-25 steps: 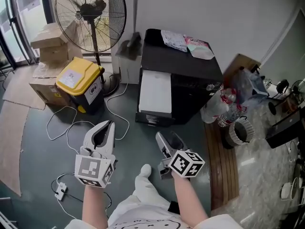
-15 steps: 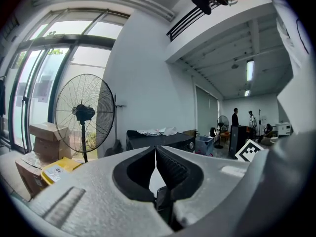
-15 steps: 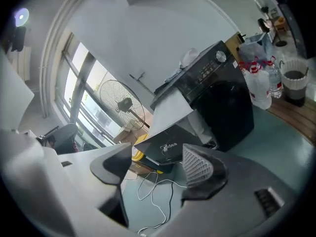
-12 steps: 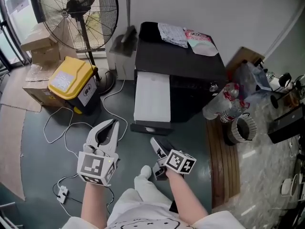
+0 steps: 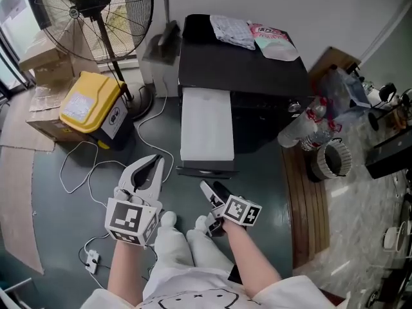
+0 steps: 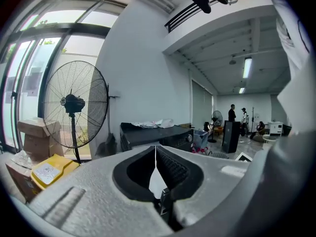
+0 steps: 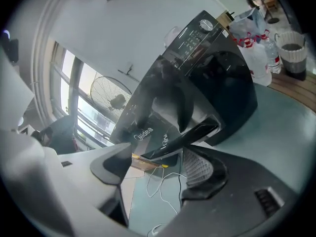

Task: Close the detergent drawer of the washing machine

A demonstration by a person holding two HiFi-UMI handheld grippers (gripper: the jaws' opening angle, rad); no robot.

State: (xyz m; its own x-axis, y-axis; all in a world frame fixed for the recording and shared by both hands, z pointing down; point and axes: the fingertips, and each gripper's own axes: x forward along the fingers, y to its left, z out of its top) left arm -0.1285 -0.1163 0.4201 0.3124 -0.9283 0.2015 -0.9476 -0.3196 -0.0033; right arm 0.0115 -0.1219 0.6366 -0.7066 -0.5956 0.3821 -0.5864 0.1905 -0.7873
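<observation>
The black washing machine stands against the wall, and its detergent drawer is pulled far out, white on top with a dark front end. In the right gripper view the machine appears tilted, with the drawer jutting towards me. My right gripper is open just below the drawer's front end, touching nothing; its jaws stand apart around bare floor and cable. My left gripper is shut and empty, to the left of the drawer front. Its tips meet, pointing at the machine.
A standing fan, a yellow bin and cardboard boxes stand at the left. White cables trail over the floor. Plastic bottles and a wooden board are at the right. Cloth lies on the machine.
The head view has drawn nearer to the machine, so the drawer front now lies close above both grippers. The right gripper has shifted slightly left. The drawer stays pulled out.
</observation>
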